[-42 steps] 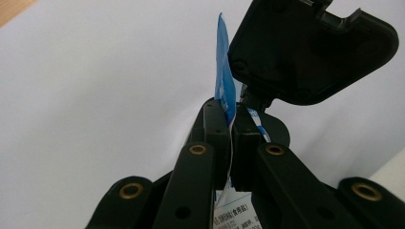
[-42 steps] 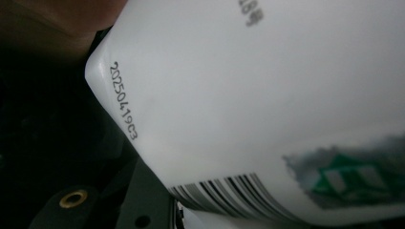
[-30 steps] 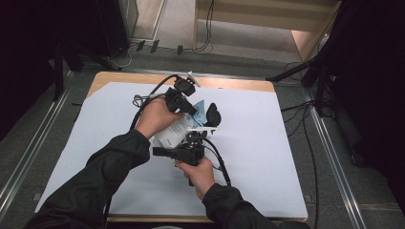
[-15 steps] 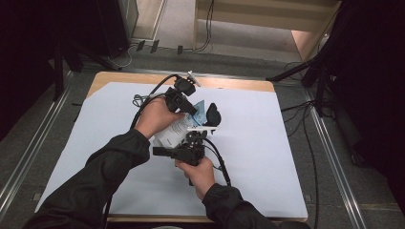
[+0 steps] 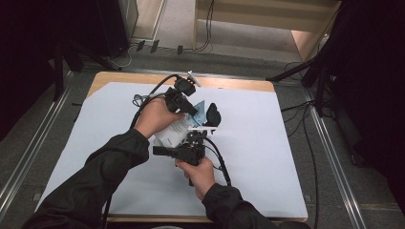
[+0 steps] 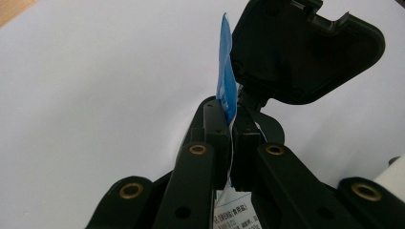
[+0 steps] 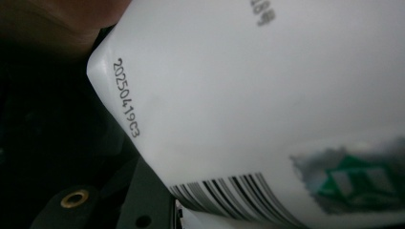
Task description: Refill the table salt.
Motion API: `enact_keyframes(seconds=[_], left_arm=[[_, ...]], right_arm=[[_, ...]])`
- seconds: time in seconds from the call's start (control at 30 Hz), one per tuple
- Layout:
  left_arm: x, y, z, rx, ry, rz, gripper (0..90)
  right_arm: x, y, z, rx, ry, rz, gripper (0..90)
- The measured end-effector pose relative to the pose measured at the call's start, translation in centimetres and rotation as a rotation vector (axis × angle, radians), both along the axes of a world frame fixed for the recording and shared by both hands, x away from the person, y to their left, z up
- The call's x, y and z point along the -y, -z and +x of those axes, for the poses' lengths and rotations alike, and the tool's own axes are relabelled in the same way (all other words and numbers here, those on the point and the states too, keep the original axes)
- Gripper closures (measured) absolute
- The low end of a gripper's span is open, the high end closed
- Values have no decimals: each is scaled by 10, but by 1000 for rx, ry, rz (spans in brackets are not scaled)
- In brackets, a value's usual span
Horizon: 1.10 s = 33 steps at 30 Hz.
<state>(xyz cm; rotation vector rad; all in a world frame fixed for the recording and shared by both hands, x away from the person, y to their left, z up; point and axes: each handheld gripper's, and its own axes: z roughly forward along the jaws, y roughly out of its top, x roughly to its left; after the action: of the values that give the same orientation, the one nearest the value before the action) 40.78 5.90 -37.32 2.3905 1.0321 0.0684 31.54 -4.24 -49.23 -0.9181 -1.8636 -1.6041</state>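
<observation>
A white pouch (image 5: 173, 130) with a blue top edge (image 6: 226, 76) and a printed barcode (image 7: 229, 191) is held up between both hands over the white sheet. My left gripper (image 5: 193, 110) (image 6: 230, 117) is shut on the pouch's blue top edge. My right gripper (image 5: 193, 139) comes at the pouch from the near side. Its jaws have just been closing, with the pouch's lower part between them and its white face (image 7: 267, 90) close against the camera. A black, rounded plastic piece (image 5: 213, 114) (image 6: 305, 47) sits just beyond the left gripper's tips.
A white sheet (image 5: 267, 148) covers the wooden table (image 5: 229, 84). Black cables (image 5: 143, 102) trail from the grippers across the sheet's far left. Metal rails (image 5: 329, 143) run along both sides of the table, and shelving (image 5: 267, 19) stands behind it.
</observation>
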Motion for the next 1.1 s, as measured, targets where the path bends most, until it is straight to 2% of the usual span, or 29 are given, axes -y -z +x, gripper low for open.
enact_keyframes(seconds=[0.17,0.57,1.1], left_arm=[[0,1,0,-3,6,5,893],[0,1,1,-2,13,4,895],[0,1,2,-12,12,2,892]], right_arm=[[0,1,0,-35,2,21,677],[1,2,1,-35,2,20,678],[1,3,2,-60,-5,39,679]])
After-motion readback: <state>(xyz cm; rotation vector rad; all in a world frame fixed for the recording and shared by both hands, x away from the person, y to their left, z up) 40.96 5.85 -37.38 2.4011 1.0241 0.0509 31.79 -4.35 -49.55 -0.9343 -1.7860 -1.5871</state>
